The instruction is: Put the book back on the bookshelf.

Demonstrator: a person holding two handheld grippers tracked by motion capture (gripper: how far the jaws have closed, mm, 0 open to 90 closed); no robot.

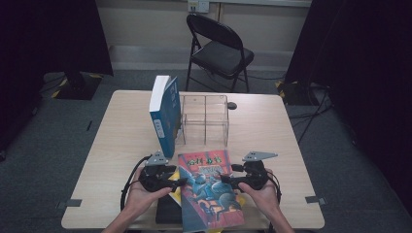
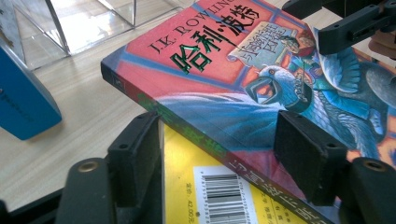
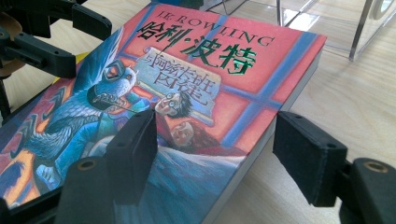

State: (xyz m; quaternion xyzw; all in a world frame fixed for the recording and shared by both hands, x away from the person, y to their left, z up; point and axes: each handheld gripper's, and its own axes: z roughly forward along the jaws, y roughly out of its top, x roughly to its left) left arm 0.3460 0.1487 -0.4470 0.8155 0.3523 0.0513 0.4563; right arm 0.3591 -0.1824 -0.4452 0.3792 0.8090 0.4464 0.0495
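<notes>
Two grippers, left [image 1: 180, 181] and right [image 1: 224, 179], fingers wide, flank one red book [image 1: 210, 191].

This looks like a lab or studio set up for recording. Black curtains [image 1: 53, 34] hang on both sides, and cables [image 1: 311, 114] trail over grey carpet [image 1: 43, 145]. A lone folding chair [image 1: 219, 48] stands behind the taped-down wooden table [image 1: 126, 126].

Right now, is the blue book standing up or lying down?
Standing up. The blue book is on its bottom edge, against the clear organizer.
</notes>
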